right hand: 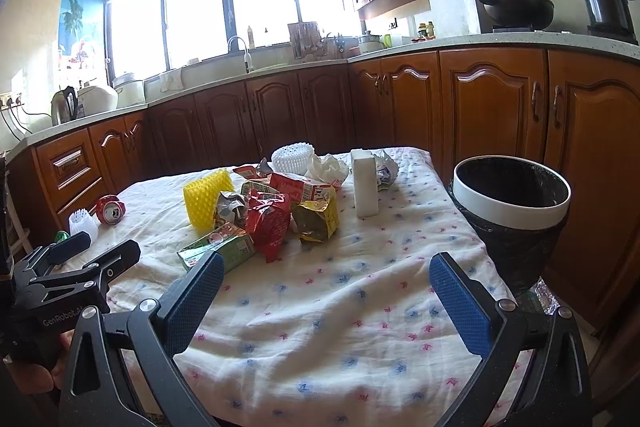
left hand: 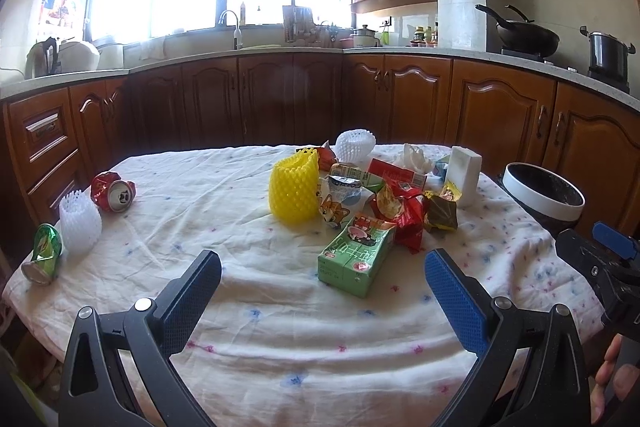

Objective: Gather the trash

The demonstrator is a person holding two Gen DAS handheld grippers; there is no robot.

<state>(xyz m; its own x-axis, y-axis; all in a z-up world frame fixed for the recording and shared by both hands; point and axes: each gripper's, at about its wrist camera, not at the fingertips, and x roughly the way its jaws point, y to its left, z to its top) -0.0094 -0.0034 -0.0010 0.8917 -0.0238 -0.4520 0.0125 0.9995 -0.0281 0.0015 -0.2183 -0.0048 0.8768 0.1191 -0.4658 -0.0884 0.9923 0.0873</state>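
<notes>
Trash lies on a cloth-covered table (left hand: 256, 323): a green drink carton (left hand: 354, 259) (right hand: 218, 247), a yellow foam net (left hand: 295, 187) (right hand: 208, 197), red wrappers (left hand: 402, 215) (right hand: 268, 223), a white box (left hand: 464, 173) (right hand: 364, 183), a crushed red can (left hand: 113, 191) (right hand: 110, 209), a crushed green can (left hand: 42, 253) and white foam nets (left hand: 80, 221). A black-lined bin with a white rim (right hand: 512, 203) (left hand: 544, 197) stands at the table's right. My left gripper (left hand: 322, 281) is open and empty before the carton. My right gripper (right hand: 326, 283) is open and empty over bare cloth.
Wooden cabinets and a counter with a sink (left hand: 236, 47), kettle (left hand: 42, 57), wok (left hand: 524, 35) and pot (left hand: 608, 57) run behind the table. The right gripper's body (left hand: 600, 267) shows at the left view's right edge.
</notes>
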